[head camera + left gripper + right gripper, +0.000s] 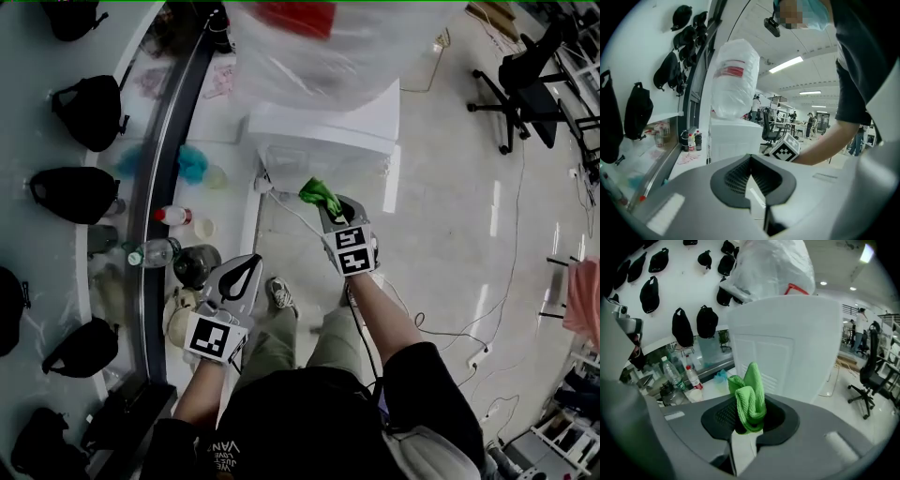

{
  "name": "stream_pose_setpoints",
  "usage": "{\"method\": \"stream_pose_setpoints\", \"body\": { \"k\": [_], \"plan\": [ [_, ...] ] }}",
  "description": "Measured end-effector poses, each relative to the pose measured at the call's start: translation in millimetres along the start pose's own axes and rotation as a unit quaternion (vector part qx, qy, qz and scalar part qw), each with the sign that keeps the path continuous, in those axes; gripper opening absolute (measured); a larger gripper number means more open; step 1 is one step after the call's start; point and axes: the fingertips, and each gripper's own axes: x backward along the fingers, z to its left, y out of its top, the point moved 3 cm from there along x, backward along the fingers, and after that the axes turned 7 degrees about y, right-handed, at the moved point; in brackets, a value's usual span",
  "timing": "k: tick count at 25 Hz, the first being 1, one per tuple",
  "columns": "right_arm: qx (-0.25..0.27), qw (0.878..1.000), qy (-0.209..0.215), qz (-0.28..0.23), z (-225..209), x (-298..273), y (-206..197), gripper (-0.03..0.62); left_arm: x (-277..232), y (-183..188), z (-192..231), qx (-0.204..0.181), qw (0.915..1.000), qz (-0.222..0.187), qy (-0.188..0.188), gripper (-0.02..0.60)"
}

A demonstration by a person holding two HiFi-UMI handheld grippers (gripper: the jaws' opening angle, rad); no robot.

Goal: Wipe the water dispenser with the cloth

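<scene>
Right hand-held gripper is clamped on the green cloth, close to the water dispenser front. Left hand-held gripper is closed and empty. Best to press the cloth flat and sweep in even strokes.

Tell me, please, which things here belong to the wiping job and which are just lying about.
Job: cloth, clamped in the right tool; dispenser.
Lying about: bottles, caps on the wall, chair; the left tool is shut and empty.
</scene>
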Motion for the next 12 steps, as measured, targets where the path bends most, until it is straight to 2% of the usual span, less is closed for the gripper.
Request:
{"method": "stream_pose_setpoints", "body": {
  "k": [6,12],
  "plan": [
    [0.04,0.998,0.045,0.002,55,-76,31,0.094,34,-18,28,0.008,0.999,0.015,0.041,0.002],
    [0.045,0.998,0.039,0.016,65,-128,49,0.094,61,-32,46,0.024,0.9962,0.017,0.083,0.002]
  ]
}}
